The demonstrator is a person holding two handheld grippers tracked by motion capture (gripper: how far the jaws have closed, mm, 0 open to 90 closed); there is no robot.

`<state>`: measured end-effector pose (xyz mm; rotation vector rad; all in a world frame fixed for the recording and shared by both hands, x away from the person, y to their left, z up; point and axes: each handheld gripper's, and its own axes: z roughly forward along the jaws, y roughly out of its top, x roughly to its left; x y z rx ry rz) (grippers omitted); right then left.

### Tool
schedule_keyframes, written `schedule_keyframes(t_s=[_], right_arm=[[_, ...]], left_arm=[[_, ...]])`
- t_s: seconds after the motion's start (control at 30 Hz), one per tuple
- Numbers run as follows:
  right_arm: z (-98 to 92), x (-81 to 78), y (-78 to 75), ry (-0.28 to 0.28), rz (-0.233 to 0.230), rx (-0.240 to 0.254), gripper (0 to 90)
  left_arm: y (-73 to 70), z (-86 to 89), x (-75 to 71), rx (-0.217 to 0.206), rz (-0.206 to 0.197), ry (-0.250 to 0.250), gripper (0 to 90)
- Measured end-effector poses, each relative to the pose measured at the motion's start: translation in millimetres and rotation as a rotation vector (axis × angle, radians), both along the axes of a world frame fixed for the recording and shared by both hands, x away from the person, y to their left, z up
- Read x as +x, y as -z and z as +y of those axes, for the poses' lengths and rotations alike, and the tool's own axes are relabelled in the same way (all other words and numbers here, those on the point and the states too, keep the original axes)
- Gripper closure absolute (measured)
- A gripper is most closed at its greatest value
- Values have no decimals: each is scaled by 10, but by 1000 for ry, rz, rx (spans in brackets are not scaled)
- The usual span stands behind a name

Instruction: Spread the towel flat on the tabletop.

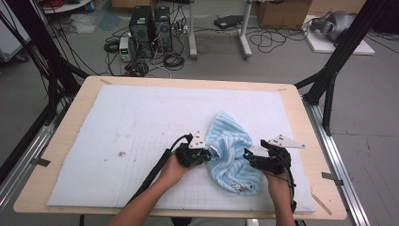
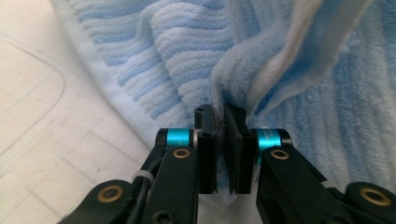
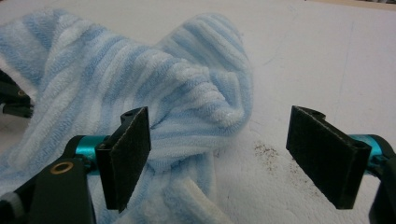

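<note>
While it's bunched up in a loose heap, the blue and white striped towel (image 1: 230, 153) sits on the near right part of the bench, on a pale mat (image 1: 127, 141) with a faint grid drawn on it. One end of it pokes up toward the far side, and the near end has a small printed patch close to the mat's front edge.

On its left edge the left tool (image 1: 203, 154) has its jaws clamped tight on a raised fold of the cloth. From the left gripper view you can see that fold of towel (image 2: 243, 84) pinched right between the two black pads (image 2: 208, 158), with the fabric rising out of them and a bit of hem sticking out below.

Over on the other side, the right tool (image 1: 248, 159) sits at the towel's right edge with its jaws spread wide. In the right gripper view the towel (image 3: 140, 88) lies behind and around the left pad (image 3: 126, 156), while the right pad (image 3: 327, 154) hangs over bare mat, well apart from the cloth. Nothing is pressed between them. Some dark specks (image 3: 268, 154) dot the mat in the gap.

Both hands come in from the near edge, one on each tool. Past the bench (image 1: 70, 122) there's a floor with tangled cables and a couple of computer towers (image 1: 150, 30).
</note>
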<state>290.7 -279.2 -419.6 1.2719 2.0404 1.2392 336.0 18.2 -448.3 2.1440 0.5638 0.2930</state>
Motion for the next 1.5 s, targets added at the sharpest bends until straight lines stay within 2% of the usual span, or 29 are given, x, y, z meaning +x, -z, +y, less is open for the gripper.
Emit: schedule_keyframes(t_s=[0.1,0.17,0.37,0.47,0.53,0.63,0.77,0.87,1.07,1.1,1.13,1.2,1.27,1.4,1.47,1.5], right_arm=[[-21,-13,-20,3,-8,4,215],[-30,-16,-32,8,-8,9,216],[-34,-4,-35,10,-4,1,222],[-27,11,-31,8,-5,-3,224],[-9,24,-29,5,3,-2,225],[31,52,-23,-6,7,-11,230],[108,89,-16,-27,21,-24,245],[190,137,12,-57,44,-53,299],[456,216,166,-170,149,-154,443],[505,224,194,-190,172,-177,491],[560,223,222,-207,190,-192,496],[596,215,209,-221,192,-195,586],[632,194,202,-252,197,-195,637],[712,92,185,-317,207,-205,805],[743,41,173,-350,217,-205,806],[764,2,167,-364,208,-210,777]], left_arm=[[-47,119,63,4,3,-31,845],[-82,226,105,-9,5,-61,847],[-168,623,244,-60,7,-178,848],[-195,808,308,-68,2,-231,848],[-206,949,362,-70,-4,-277,849],[-217,1174,434,-70,8,-356,850],[-222,1398,483,-87,0,-413,850],[-230,1529,514,-91,-9,-448,850],[-233,1713,563,-99,-23,-504,849],[-233,1757,572,-104,-23,-514,849],[-234,1789,576,-108,-21,-525,850],[-236,1845,578,-109,-19,-535,850],[-229,1896,585,-107,-18,-540,851],[-210,1949,602,-115,-21,-560,851],[-193,1960,609,-123,-15,-571,850],[-182,1959,606,-120,-18,-572,846]])
